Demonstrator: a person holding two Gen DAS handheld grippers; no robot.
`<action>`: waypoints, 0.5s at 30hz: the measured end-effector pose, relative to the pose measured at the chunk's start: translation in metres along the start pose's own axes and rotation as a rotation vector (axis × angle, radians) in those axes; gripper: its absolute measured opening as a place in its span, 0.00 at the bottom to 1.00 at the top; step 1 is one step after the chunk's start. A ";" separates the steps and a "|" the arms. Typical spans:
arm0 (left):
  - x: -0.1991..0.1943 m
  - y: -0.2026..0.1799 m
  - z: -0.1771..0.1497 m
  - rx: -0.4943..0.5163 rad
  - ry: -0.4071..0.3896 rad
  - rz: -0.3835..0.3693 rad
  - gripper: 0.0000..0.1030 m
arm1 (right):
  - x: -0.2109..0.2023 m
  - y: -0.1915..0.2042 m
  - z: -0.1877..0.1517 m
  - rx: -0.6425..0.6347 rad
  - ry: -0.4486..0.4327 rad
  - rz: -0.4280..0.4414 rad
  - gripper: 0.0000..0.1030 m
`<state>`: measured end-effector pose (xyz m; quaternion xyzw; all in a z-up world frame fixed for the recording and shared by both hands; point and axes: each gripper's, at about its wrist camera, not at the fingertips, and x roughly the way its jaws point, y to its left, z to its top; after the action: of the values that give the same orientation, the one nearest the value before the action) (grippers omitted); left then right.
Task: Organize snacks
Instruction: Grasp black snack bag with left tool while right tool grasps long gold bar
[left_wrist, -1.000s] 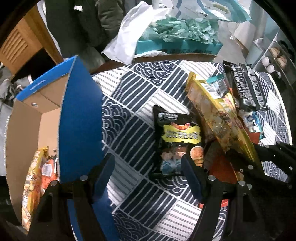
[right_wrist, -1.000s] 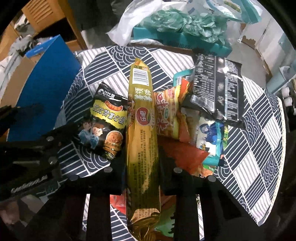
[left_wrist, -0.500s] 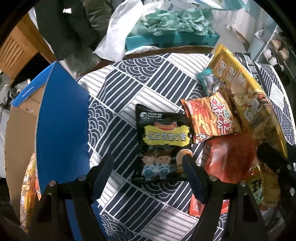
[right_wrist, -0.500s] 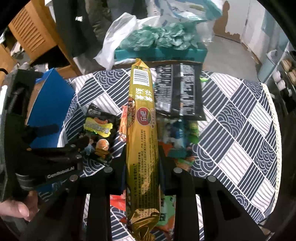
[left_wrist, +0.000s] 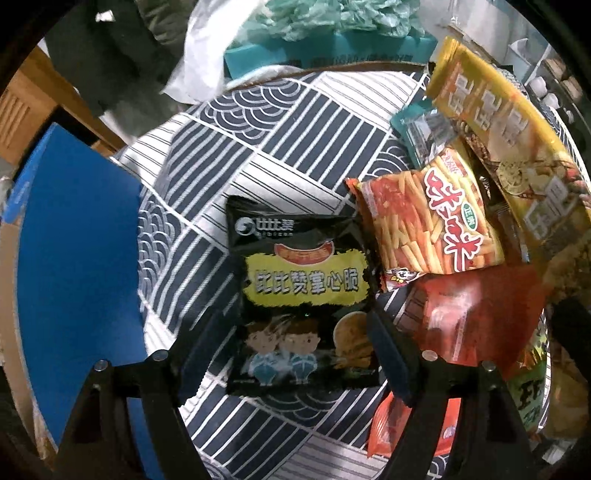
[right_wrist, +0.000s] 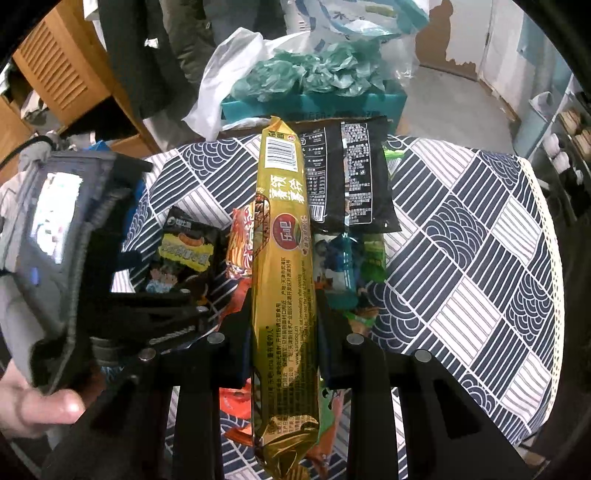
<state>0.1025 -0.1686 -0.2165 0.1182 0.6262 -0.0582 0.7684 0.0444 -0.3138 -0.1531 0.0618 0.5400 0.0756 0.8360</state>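
Note:
My right gripper (right_wrist: 282, 314) is shut on a long gold snack pack (right_wrist: 284, 258) and holds it lifted above the table; the pack also shows at the right of the left wrist view (left_wrist: 509, 147). My left gripper (left_wrist: 295, 350) is open, its fingers either side of a black snack bag with yellow label (left_wrist: 303, 295) lying flat on the patterned tablecloth (left_wrist: 258, 147). The bag also shows in the right wrist view (right_wrist: 181, 258). An orange fries bag (left_wrist: 428, 218) and a red pack (left_wrist: 476, 314) lie to its right.
A blue cardboard box (left_wrist: 74, 277) stands open at the left of the table. A black pack (right_wrist: 347, 177) and several small snacks (right_wrist: 343, 269) lie mid-table. A teal box with tissue paper (right_wrist: 314, 92) and a white plastic bag (right_wrist: 229, 81) sit behind the table.
My right gripper has lifted the gold pack up off the pile. My left gripper has moved forward and down, so its fingers now bracket the black snack bag.

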 end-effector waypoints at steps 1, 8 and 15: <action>0.002 0.001 0.001 -0.006 0.004 -0.009 0.79 | 0.000 0.000 0.000 0.000 -0.001 0.000 0.25; 0.004 0.016 0.002 -0.084 -0.010 -0.086 0.63 | 0.002 0.001 0.000 -0.004 -0.003 -0.004 0.25; -0.005 0.036 0.003 -0.122 -0.036 -0.106 0.62 | 0.003 0.003 0.001 -0.004 -0.003 -0.014 0.25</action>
<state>0.1130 -0.1348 -0.2069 0.0366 0.6201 -0.0627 0.7811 0.0464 -0.3105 -0.1543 0.0565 0.5391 0.0706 0.8374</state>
